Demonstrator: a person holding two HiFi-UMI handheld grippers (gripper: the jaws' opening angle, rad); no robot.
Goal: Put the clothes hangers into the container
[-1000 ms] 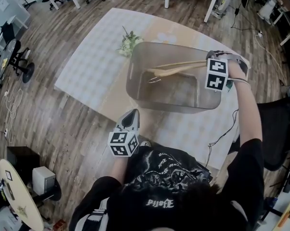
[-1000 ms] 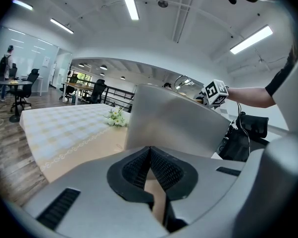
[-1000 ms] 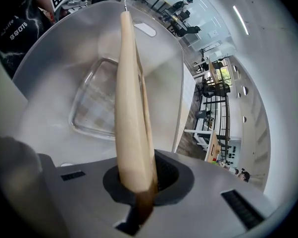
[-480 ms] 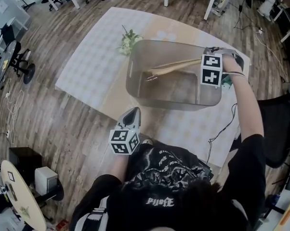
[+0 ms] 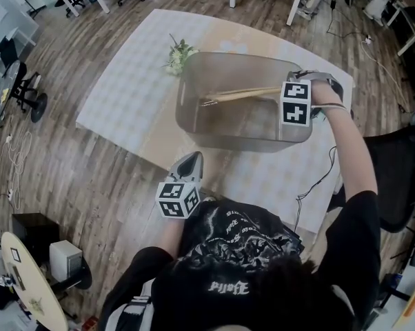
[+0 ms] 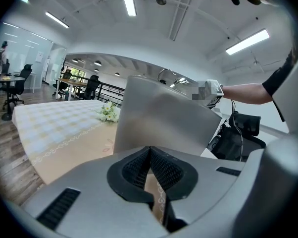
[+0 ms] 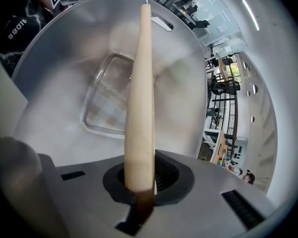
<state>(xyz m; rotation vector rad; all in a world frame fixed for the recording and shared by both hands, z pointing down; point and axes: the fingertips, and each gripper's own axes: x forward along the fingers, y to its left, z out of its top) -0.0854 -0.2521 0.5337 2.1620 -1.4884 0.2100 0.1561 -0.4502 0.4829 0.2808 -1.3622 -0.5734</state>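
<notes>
Jaws of the right gripper [image 7: 141,180] clamp one end of a wooden hanger [image 7: 140,83], apparently inside the container [image 5: 194,116]; left gripper [image 6: 150,170] is closed on nothing.

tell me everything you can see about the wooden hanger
The hanger is pale, smooth wood, slightly curved, with a small metal hook at the end away from the right gripper, which is shut on its other end. It reaches tilted across the inside of the translucent grey container. Nothing else visibly touches it.
</notes>
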